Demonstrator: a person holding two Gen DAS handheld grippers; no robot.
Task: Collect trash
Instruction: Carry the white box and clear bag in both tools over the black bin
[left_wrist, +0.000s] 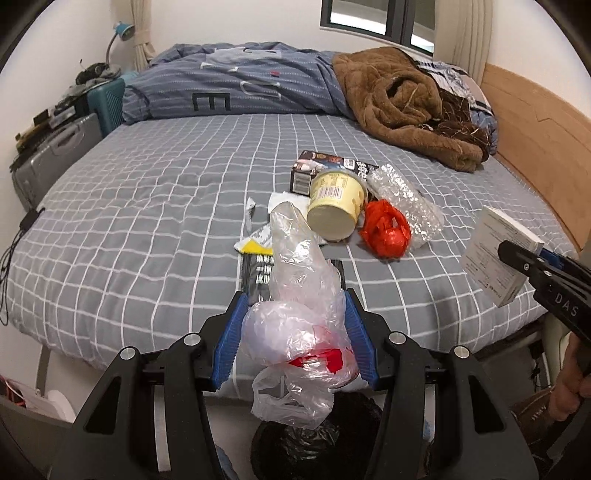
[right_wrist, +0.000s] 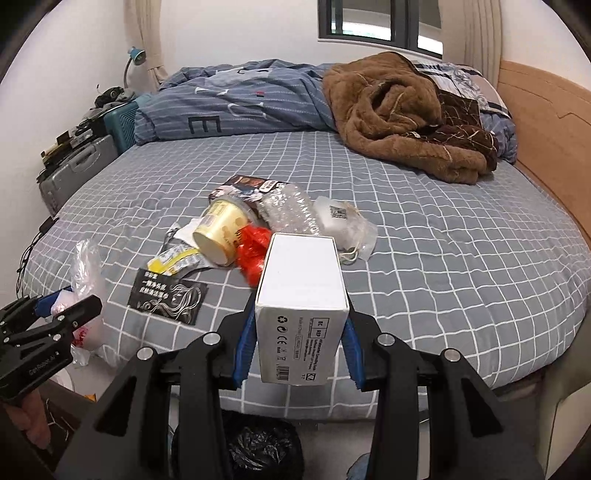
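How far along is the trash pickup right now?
Nothing visibly binned yet. In hand: left gripper clamps a clear plastic bag; right gripper clamps a white box, both near the black-lined bin. Left on the bed: yellow cup, red bag, bubble wrap, wrappers.

Around the pale yellow cup (left_wrist: 338, 206): grey bedsheet (left_wrist: 147, 206) with a white grid under it, orange-red bag (left_wrist: 386, 230) beside it, brown blanket (left_wrist: 402, 103) beyond it.
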